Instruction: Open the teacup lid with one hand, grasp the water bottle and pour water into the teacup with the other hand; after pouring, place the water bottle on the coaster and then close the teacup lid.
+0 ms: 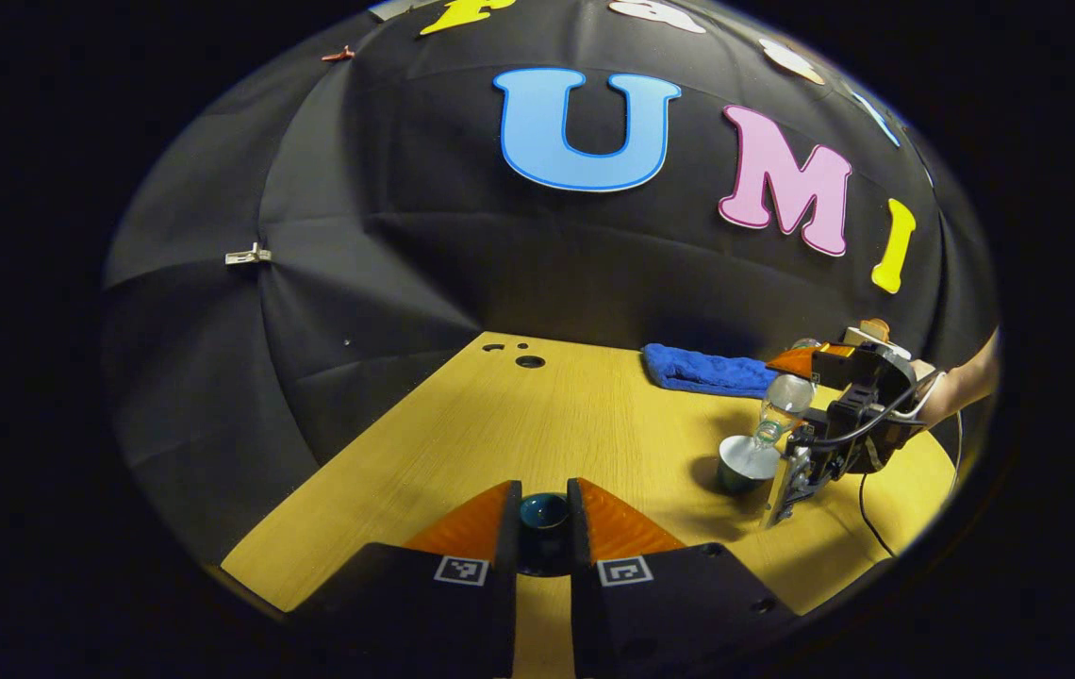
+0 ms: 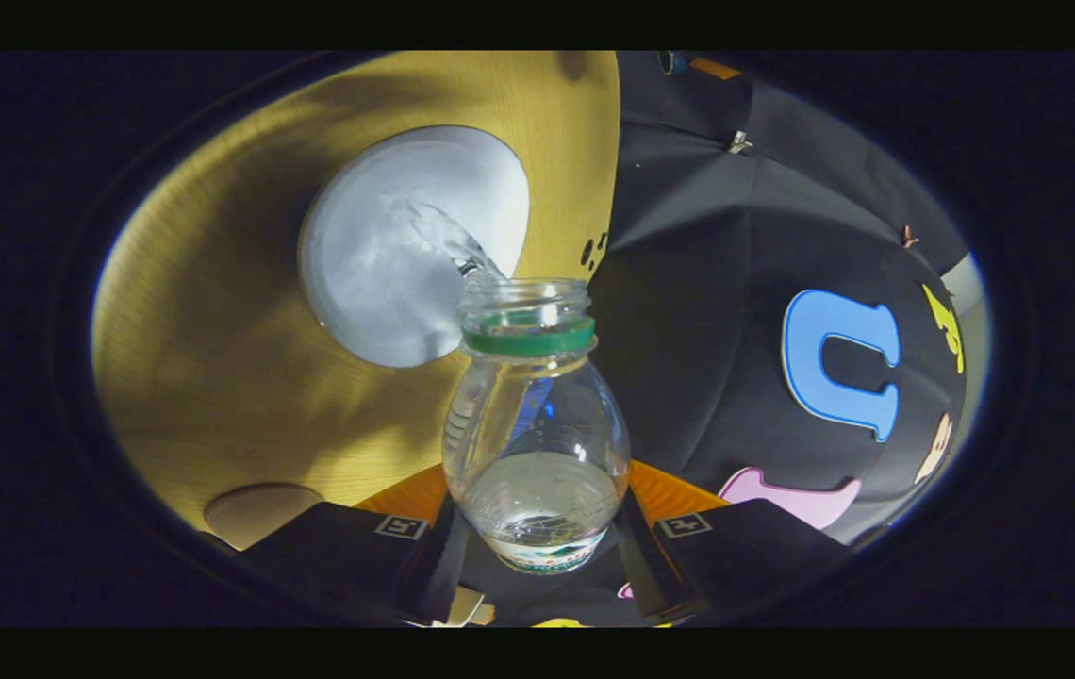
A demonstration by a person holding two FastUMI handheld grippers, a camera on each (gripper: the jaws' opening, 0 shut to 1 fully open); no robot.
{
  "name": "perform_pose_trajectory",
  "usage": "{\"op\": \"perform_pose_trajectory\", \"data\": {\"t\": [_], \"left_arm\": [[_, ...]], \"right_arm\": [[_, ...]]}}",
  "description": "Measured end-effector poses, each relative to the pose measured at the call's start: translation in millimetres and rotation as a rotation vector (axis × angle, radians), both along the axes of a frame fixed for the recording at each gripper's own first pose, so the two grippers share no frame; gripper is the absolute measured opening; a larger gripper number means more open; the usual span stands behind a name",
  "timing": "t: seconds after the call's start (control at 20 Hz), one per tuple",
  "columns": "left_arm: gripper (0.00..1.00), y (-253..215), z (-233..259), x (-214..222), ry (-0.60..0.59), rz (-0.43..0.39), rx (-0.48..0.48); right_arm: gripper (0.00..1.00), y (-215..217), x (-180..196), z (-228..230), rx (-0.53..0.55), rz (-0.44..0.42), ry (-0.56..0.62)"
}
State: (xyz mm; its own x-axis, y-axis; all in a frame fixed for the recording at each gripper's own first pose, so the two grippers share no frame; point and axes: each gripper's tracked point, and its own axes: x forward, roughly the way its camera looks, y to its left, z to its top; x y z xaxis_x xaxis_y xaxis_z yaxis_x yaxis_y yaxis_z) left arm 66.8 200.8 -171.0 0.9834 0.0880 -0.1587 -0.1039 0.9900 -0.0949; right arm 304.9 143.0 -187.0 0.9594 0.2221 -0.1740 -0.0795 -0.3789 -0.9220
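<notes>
Wooden worktop [image 1: 462, 443] runs back to the dark cloth wall. My left tool [image 1: 544, 528] is closed on the teacup lid [image 1: 544, 514], held low and well aside so the teacup [image 1: 743, 464] is uncovered. My right tool [image 2: 537, 552] clamps the water bottle [image 2: 535, 443], tipped mouth-down over the cup so water streams in. I judge the coaster [image 2: 259, 509] sits nearby for setting the bottle down.
</notes>
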Motion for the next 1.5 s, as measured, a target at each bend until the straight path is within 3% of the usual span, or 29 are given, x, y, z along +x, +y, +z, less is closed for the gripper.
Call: {"op": "perform_pose_trajectory", "data": {"t": [0.4, 1.0, 1.5], "left_arm": [[0.24, -2, 6, -2, -0.01, -0.004, 0.017], [0.28, 1, 17, -12, -0.028, -0.002, 0.028], [0.28, -3, 24, -15, -0.04, 0.004, 0.036]], "right_arm": [[0.73, 3, 3, 14, -0.06, 0.023, -0.007], [0.73, 10, 3, 46, -0.133, 0.068, -0.039], [0.73, 16, 0, 46, -0.17, 0.09, -0.04]]}}
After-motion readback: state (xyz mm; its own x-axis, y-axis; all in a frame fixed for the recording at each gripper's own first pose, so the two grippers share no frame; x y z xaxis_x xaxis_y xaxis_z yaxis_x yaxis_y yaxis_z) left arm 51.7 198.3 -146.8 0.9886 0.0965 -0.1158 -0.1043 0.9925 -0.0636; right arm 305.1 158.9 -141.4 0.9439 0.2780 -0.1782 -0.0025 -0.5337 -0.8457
